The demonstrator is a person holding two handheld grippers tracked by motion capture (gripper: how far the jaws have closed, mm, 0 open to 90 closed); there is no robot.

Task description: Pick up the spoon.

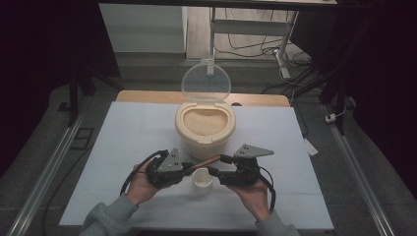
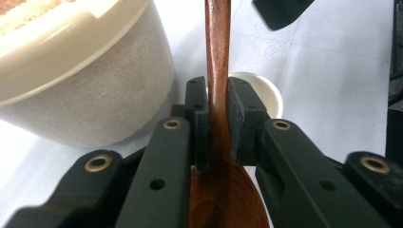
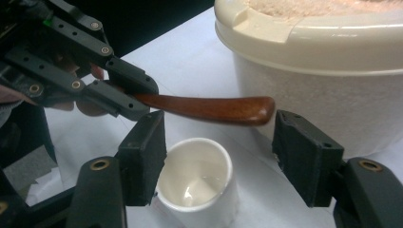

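The left gripper (image 1: 189, 169) pinches a wooden spoon (image 3: 209, 108) by its neck above the cup (image 1: 202, 180), near the table's (image 1: 128, 132) front edge; the right gripper (image 3: 218, 156) stands spread around the handle's end.

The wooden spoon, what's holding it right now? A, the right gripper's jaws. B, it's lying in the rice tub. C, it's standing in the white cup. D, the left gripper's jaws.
D: the left gripper has its jaws clamped on the wooden spoon; the right gripper stands open.
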